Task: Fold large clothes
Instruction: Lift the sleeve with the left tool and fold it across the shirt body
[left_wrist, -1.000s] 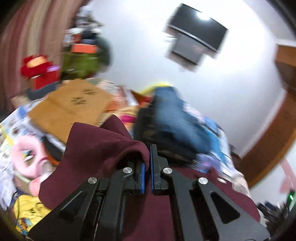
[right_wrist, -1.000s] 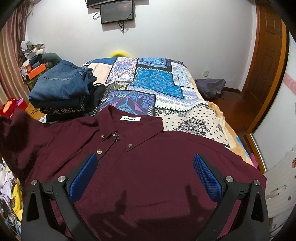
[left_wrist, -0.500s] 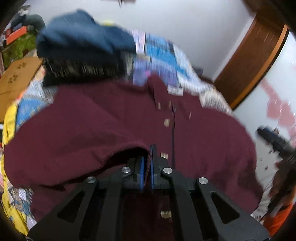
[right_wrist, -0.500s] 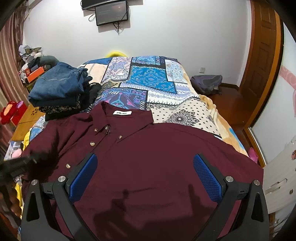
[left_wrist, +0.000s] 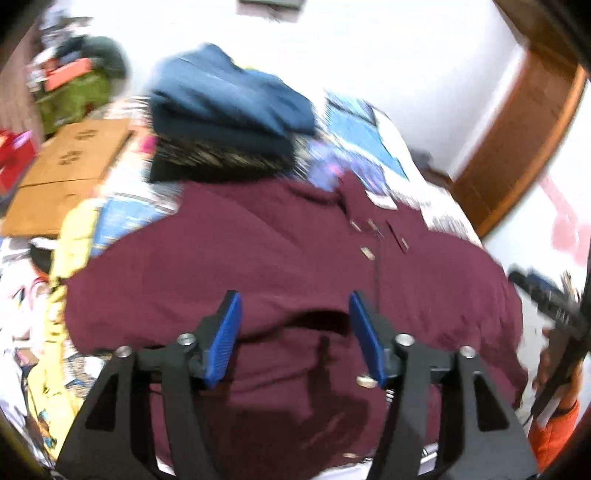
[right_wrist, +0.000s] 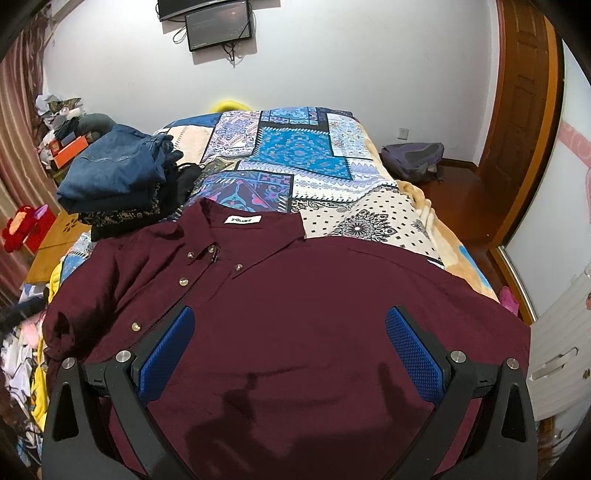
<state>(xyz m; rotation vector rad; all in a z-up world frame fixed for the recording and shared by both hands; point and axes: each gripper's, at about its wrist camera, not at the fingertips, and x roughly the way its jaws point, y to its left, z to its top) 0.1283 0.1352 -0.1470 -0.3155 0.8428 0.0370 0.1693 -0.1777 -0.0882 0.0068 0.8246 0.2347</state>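
Jaws of left gripper (left_wrist: 293, 321) just opening, nothing pinched, releasing folded sleeve onto maroon button-up cotton shirt (right_wrist: 295, 314) lying at near edge of patchwork-quilted bed (right_wrist: 295, 158); right gripper (right_wrist: 290, 354) hovering wide open, empty.

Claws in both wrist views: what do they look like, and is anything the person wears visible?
Both are alike: the left claw and right claw have matte black angular arms with triangular cut-outs and round silver screw heads. Each finger ends in a flat blue pad with a fine knurled texture. No cables or markings show. At the left view's right edge an orange sleeve shows.
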